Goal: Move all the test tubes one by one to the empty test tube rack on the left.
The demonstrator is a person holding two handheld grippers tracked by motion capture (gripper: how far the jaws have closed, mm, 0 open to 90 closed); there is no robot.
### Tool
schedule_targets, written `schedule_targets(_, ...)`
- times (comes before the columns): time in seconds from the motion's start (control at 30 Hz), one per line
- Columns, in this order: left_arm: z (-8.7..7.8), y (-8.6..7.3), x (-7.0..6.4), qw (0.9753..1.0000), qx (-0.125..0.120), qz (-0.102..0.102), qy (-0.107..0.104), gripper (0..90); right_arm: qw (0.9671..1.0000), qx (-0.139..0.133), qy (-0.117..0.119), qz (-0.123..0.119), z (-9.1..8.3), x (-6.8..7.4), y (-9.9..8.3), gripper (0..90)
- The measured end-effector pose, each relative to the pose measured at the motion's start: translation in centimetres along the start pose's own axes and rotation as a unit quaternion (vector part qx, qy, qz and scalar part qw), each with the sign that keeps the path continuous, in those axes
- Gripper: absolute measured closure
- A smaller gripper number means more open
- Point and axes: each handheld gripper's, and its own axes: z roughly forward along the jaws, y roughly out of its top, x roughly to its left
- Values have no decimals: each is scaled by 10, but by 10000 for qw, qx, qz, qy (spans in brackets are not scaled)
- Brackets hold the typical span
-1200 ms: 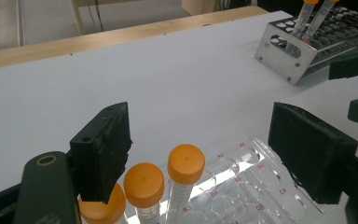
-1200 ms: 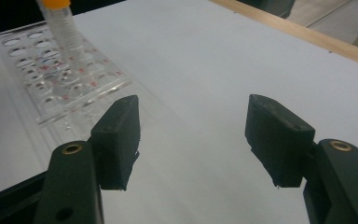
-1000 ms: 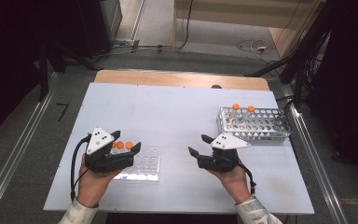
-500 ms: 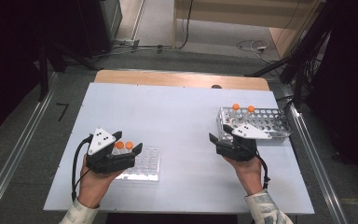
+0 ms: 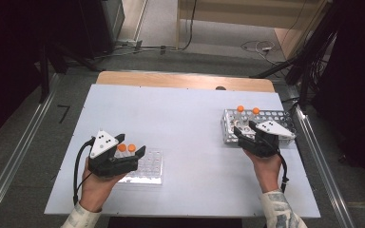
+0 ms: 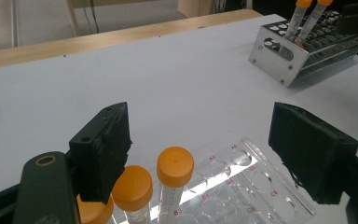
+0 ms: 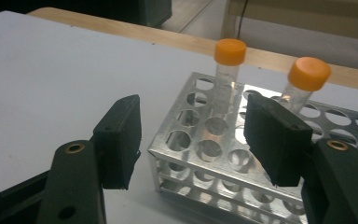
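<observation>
So:

1. Two orange-capped tubes (image 7: 228, 74) are standing upright in the metal rack (image 5: 285, 116) at the right side of the white table (image 5: 185, 118), in holes near the rack's left end. Upright in separate holes, their caps are sitting clear above the rack top, likely so jaws can close on a cap or neck without hitting metal.
2. The right gripper (image 5: 245, 133) is hovering at the rack's near-left corner, jaws spread wide and holding nothing. In the right gripper view the nearer tube is lining up in the gap between the jaws, so a pick looks like the step in hand.
3. More orange-capped tubes (image 6: 175, 179) are standing in the clear well plate (image 5: 149, 166) at the front left. The plate seems to be serving as the drop-off point, its wells keeping the tubes vertical.
4. The left gripper (image 5: 128, 154) is sitting over the plate's left edge, jaws apart and empty, straddling those tubes without pinching them. Probably parked there to steady the plate or receive the next tube; cannot tell which.
</observation>
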Motion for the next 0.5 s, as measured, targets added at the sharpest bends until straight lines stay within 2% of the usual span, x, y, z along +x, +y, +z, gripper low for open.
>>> schedule_targets(0.33, 0, 0, 0, 10000, -13, -3, -4, 212, 9996, 8, -262, 104, 7, -14, -3, 355)
schedule_targets(0.5, 0, 0, -1, 10000, -10, 7, -18, 212, 9991, -75, -368, 209, 9, -21, -3, 368)
